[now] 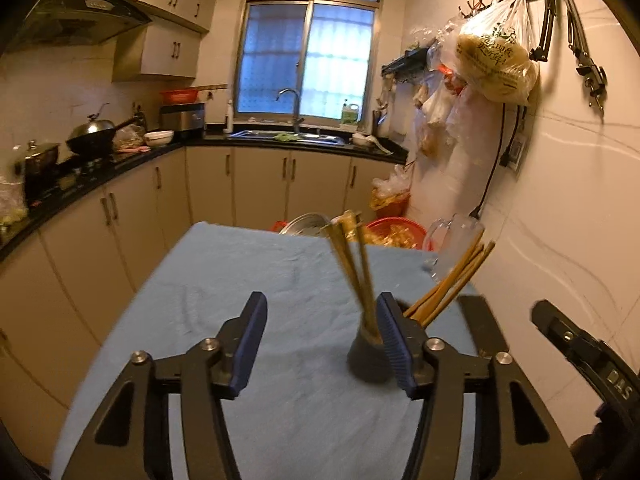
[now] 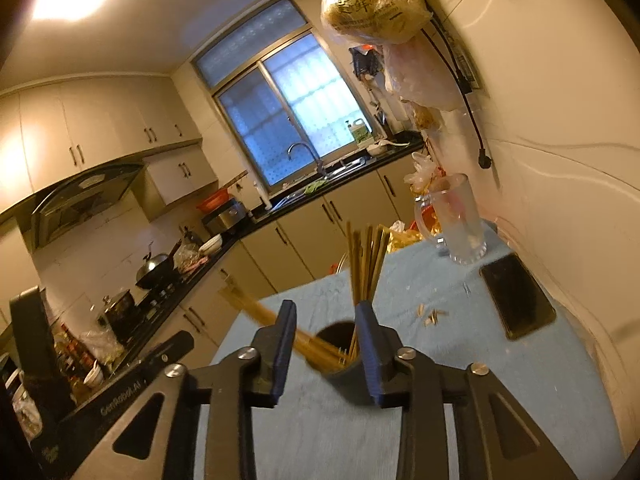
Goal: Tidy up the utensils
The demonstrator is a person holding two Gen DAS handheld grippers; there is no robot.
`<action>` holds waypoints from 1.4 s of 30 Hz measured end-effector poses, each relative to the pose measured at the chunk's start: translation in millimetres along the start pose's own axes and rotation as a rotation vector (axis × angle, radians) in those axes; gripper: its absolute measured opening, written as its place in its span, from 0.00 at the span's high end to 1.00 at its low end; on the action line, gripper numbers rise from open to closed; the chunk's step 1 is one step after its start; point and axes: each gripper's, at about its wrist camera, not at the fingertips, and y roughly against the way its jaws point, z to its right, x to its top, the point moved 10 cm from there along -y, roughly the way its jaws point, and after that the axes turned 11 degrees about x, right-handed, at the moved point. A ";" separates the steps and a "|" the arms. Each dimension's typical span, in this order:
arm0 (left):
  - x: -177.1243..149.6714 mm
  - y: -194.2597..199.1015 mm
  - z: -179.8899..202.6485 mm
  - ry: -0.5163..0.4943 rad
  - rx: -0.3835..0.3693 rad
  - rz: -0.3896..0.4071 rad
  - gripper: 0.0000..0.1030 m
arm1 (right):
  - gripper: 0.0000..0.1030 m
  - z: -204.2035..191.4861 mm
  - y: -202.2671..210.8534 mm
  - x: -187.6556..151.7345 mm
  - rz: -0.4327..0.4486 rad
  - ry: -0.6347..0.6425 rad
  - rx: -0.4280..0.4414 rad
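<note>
While both grippers hang open above the blue tablecloth (image 1: pixel 224 280), the dark chopstick holder (image 1: pixel 366 360) stands at lower centre of the left wrist view, just left of the left gripper's (image 1: pixel 322 346) right-hand finger and not clasped by it. Wooden chopsticks (image 1: pixel 352 264) rise from the holder in one upright sheaf; a second sheaf (image 1: pixel 452 280) leans toward the right of that frame, its base hidden behind the finger. In the right wrist view the right gripper (image 2: pixel 328 350), jaws moderately parted and holding nothing, frames the holder's mouth (image 2: pixel 334 334), with one bundle upright and another slanting to the left across the left finger. Judged step: gathering the leaning sticks upright. A good approach would close low on the slanted bundle while the other gripper steadies the holder, which looks light and tippable. Room is ample toward frame left; at right, a glass mug (image 2: pixel 456 220), a phone (image 2: pixel 518 296) and the wall crowd the table edge.
</note>
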 end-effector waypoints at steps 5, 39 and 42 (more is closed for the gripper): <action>-24.0 42.3 -30.3 -0.030 0.066 -0.013 0.37 | 0.44 -32.1 42.4 -32.3 -0.044 0.075 0.017; -84.4 158.5 -71.6 -0.083 0.157 -0.016 0.23 | 0.31 -110.0 168.1 -88.4 -0.041 0.280 -0.062; -84.5 158.3 -75.7 -0.073 0.162 -0.018 0.23 | 0.31 -111.9 166.2 -89.5 -0.046 0.284 -0.060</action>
